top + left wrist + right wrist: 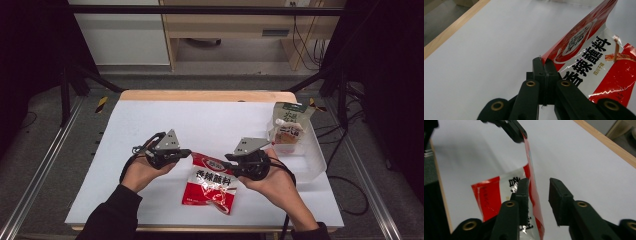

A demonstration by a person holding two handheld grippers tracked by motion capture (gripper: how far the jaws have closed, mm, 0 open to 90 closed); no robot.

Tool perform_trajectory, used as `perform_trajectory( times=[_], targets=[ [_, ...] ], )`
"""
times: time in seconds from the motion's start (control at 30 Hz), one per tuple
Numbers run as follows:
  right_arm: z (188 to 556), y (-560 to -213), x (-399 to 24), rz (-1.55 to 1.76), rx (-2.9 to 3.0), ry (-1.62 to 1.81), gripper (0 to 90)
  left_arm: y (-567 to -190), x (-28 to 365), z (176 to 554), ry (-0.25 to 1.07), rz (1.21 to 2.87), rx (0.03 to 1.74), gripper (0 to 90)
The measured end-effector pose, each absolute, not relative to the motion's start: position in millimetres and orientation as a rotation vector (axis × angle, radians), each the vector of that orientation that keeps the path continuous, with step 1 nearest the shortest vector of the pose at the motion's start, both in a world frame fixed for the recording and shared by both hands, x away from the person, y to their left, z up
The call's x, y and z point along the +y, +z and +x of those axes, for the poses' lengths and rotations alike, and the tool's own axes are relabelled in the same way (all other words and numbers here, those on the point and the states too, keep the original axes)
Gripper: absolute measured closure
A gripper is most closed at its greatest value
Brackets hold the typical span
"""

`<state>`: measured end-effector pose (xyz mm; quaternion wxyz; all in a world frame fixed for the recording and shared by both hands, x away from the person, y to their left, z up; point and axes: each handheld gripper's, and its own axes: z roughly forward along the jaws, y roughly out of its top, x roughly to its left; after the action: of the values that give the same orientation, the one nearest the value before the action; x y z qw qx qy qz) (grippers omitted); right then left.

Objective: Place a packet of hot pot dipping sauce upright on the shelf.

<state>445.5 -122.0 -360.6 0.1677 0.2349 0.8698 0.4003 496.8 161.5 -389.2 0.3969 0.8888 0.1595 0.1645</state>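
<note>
The left gripper [544,66] is clamped on the top corner of the red packet [211,182] at centre frame. The right gripper [539,190] stands open, the packet's raised edge between its jaws. A clear tub [312,157] holding a pouch [289,125] sits at right on the white table [215,120].

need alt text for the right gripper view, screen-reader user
The right gripper is open, its two black jaws straddling the raised top edge of a red and silver sauce packet that lies over a white table. At the top of the view, the left gripper pinches the packet's far corner. A wooden table edge runs along the upper right.
</note>
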Motion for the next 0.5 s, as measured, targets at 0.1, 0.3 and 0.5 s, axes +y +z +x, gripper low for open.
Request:
perform_trajectory(
  times=[0.1, 0.3, 0.5],
  targets=[
    [451.2, -366.2, -124.7, 0.669, 2.478, 1.073, 55.3, -387.1, 164.3, 495.9, 0.422, 2.244, 0.411, 90.0],
    [454.8, -375.0, -122.7, 0.644, 2.514, 1.019, 43.6, -379.9, 167.4, 494.2, 0.433, 2.238, 0.424, 90.0],
    [461.6, -375.6, -117.1, 0.637, 2.547, 0.976, 47.6, -372.4, 167.3, 491.9, 0.448, 2.240, 0.421, 90.0]
  ],
)
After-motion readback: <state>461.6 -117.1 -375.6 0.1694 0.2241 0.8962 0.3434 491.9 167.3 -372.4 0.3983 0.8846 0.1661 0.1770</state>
